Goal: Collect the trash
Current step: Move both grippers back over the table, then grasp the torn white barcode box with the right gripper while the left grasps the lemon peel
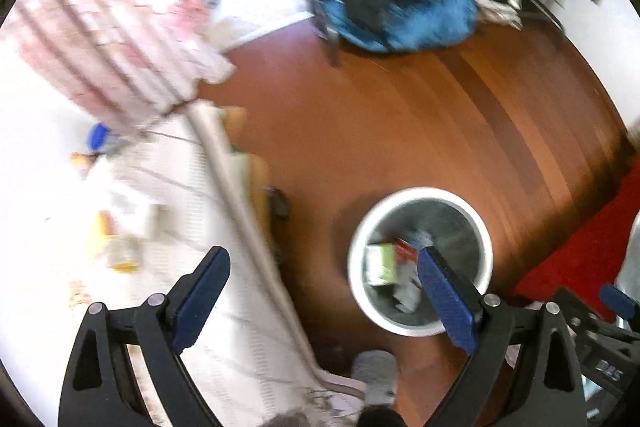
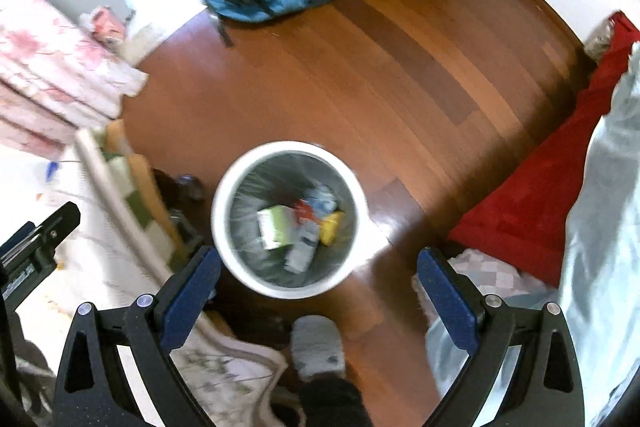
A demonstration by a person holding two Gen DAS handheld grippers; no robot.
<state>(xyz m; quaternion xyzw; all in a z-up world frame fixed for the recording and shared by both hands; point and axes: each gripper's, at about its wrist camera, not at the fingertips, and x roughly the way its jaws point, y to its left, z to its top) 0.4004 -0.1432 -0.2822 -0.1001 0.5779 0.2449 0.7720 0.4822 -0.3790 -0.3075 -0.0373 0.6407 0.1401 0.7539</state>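
A glossy wooden floor [image 2: 400, 75] is seen ahead of the hand-held gripper [image 2: 318, 287], whose blue pads [image 2: 446, 301] look matt and textured, with a smooth white plastic bin [image 2: 224, 187] lined in shiny film.

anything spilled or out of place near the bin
Nothing spilled around the bin; the trash sits inside it. Loose items, including an orange-capped bottle, lie on the white surface left of it.

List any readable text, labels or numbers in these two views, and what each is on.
No text reads for certain.
Black gripper body at the left view's lower right: pale embossed characters, too blurred and skewed to read.
Green-and-white carton in the white round trash bin: print blurred.
Red, blue and yellow wrappers: nothing legible.
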